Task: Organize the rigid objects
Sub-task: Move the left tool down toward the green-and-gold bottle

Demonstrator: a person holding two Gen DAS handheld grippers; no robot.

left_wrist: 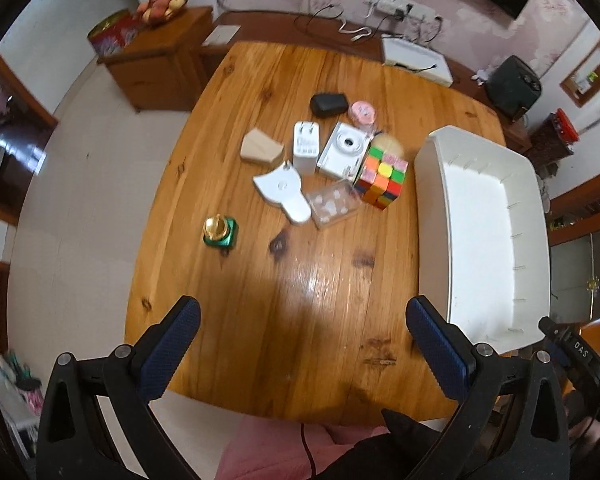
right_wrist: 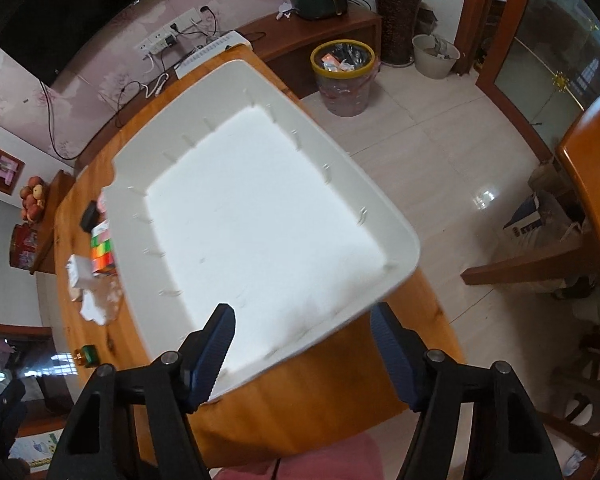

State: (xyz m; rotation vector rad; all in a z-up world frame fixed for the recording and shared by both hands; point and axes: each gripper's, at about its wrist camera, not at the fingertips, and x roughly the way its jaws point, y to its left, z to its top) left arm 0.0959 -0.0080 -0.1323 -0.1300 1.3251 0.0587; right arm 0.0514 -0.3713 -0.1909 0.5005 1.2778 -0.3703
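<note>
A wooden table point(left_wrist: 300, 300) holds a cluster of small items: a colourful puzzle cube point(left_wrist: 382, 178), a white toy camera point(left_wrist: 342, 152), a white plug charger point(left_wrist: 305, 146), a black case point(left_wrist: 329, 104), a pink round tin point(left_wrist: 363, 114), a beige block point(left_wrist: 262, 148), a white flat fan-shaped piece point(left_wrist: 282, 194) and a clear box point(left_wrist: 332, 204). A green and gold bottle point(left_wrist: 219, 232) stands apart at the left. The white tray point(left_wrist: 432, 208) at the right has nothing in it. My left gripper point(left_wrist: 303, 308) hangs open over bare table. My right gripper point(right_wrist: 302, 314) is open above the tray's point(right_wrist: 260, 208) near rim, which lies between its fingers untouched.
The table's near edge runs just below both grippers, with a person's pink-clad lap point(left_wrist: 284, 448) under it. A bin point(right_wrist: 342, 76) and a wooden chair point(right_wrist: 588, 208) stand on the tiled floor right of the table. A sideboard with a white box point(left_wrist: 416, 60) lies behind.
</note>
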